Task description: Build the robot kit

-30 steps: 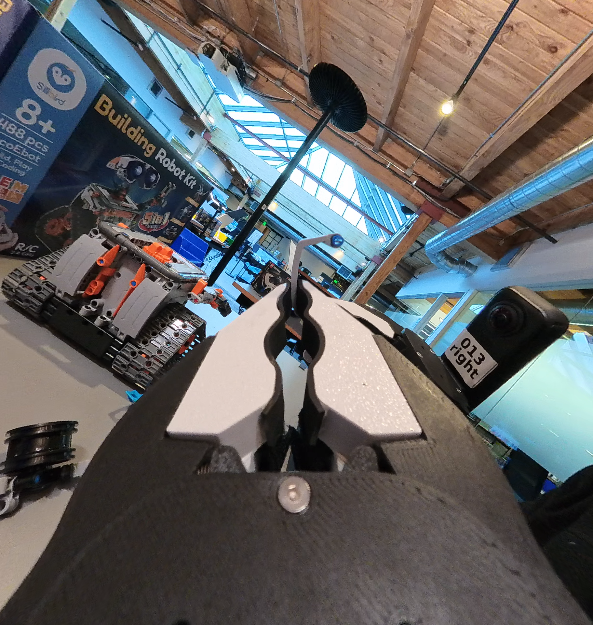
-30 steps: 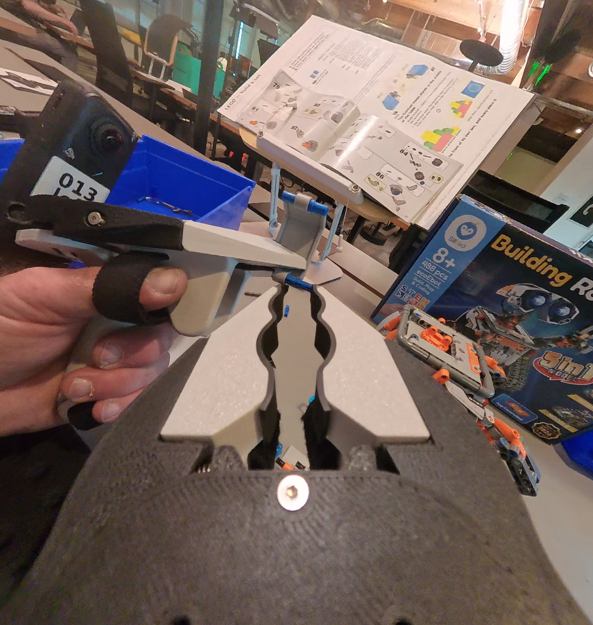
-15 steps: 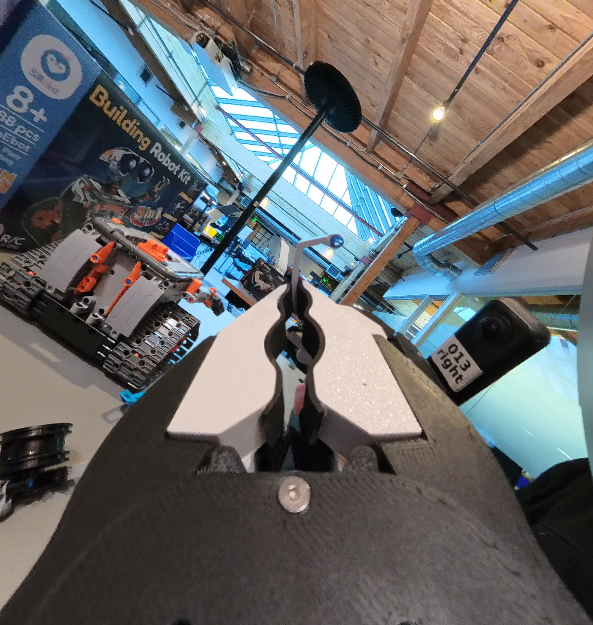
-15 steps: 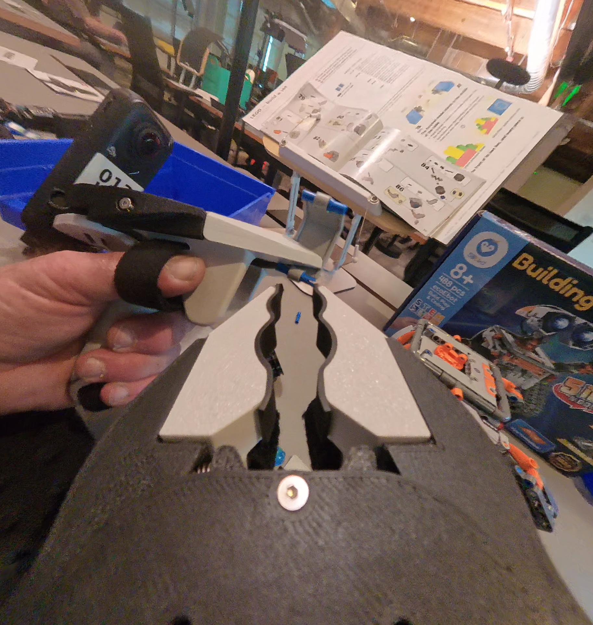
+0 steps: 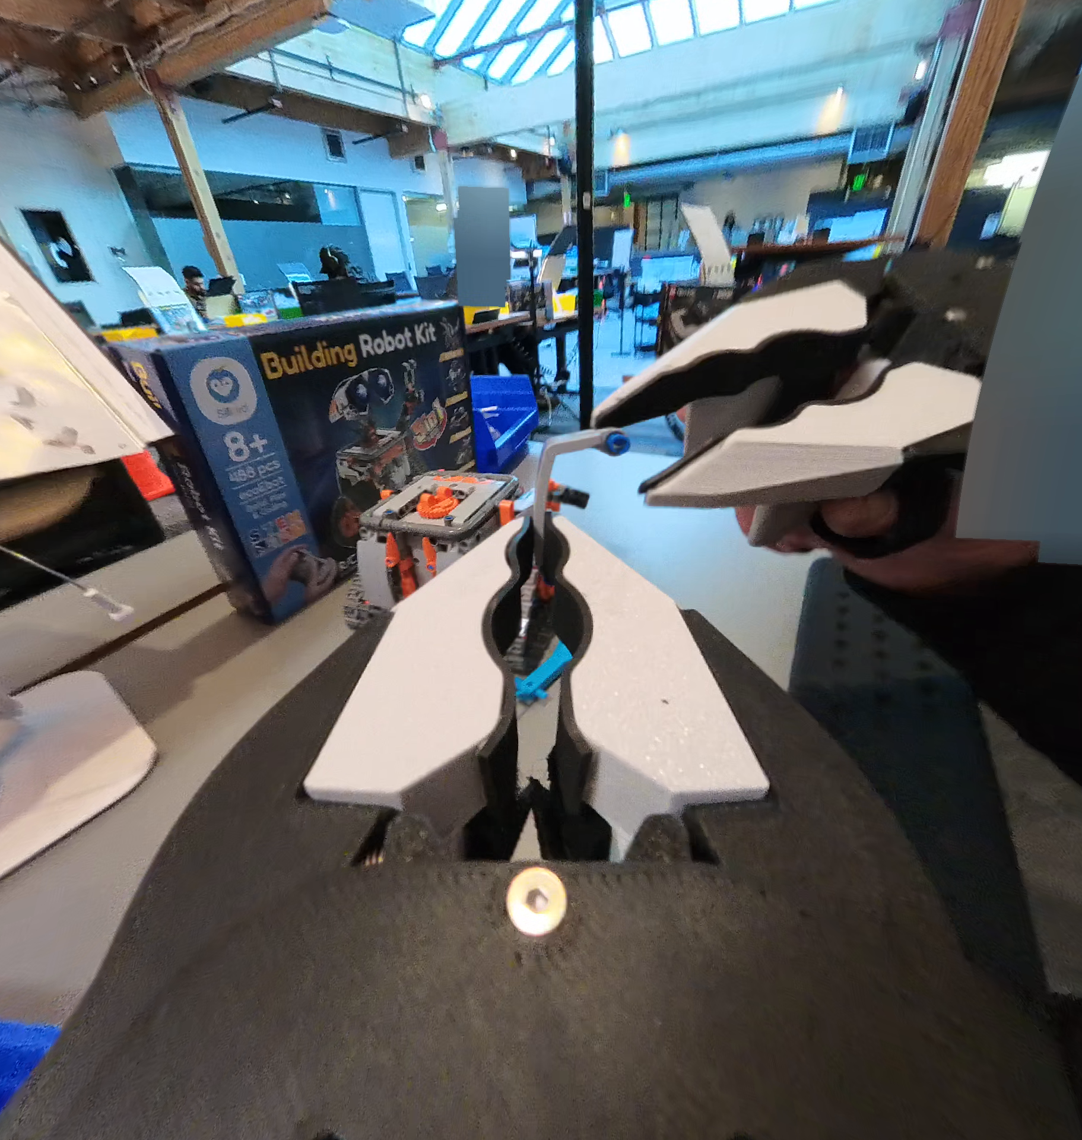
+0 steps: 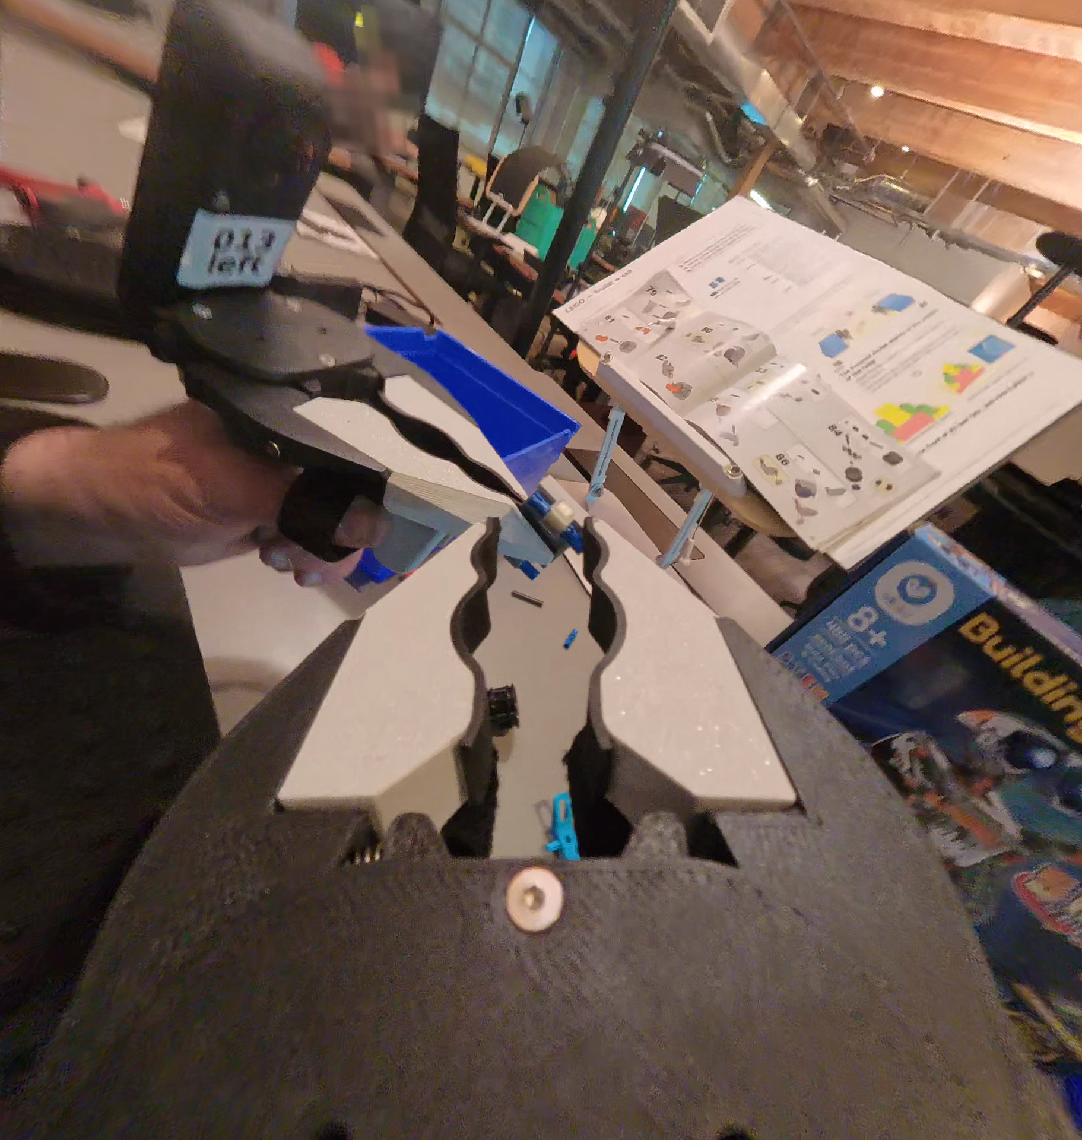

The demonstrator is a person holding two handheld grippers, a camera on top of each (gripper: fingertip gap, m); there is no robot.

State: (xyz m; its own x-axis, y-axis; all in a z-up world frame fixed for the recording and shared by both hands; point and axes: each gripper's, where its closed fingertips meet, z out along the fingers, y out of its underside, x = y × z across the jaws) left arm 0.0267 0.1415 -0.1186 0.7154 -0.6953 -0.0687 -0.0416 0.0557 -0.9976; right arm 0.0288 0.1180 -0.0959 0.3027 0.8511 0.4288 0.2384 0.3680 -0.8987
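My left gripper [image 5: 541,527] is shut on a grey bent building-kit piece [image 5: 547,481] with a blue pin [image 5: 615,441] at its top end. My right gripper [image 5: 618,455] is open, and its fingertips bracket that pin end without touching it. In the right wrist view my right gripper [image 6: 541,530] is open and empty. The left gripper [image 6: 520,493], held by a hand [image 6: 156,493], brings the grey piece with blue pins [image 6: 553,518] just ahead of the right fingertips.
A tracked robot model [image 5: 433,524] stands beside the kit box [image 5: 316,444]. A blue bin [image 6: 495,401] and an instruction booklet on a stand [image 6: 803,382] are behind. Small loose parts lie on the table: a black part [image 6: 502,709], a blue pin [image 6: 569,638], a light-blue part [image 6: 561,826]. My left and right fingertips are right by each other.
The left gripper has tilted down from facing the ceiling to level, still holding the grey piece. The right gripper has opened wider and now faces the piece's pin end.
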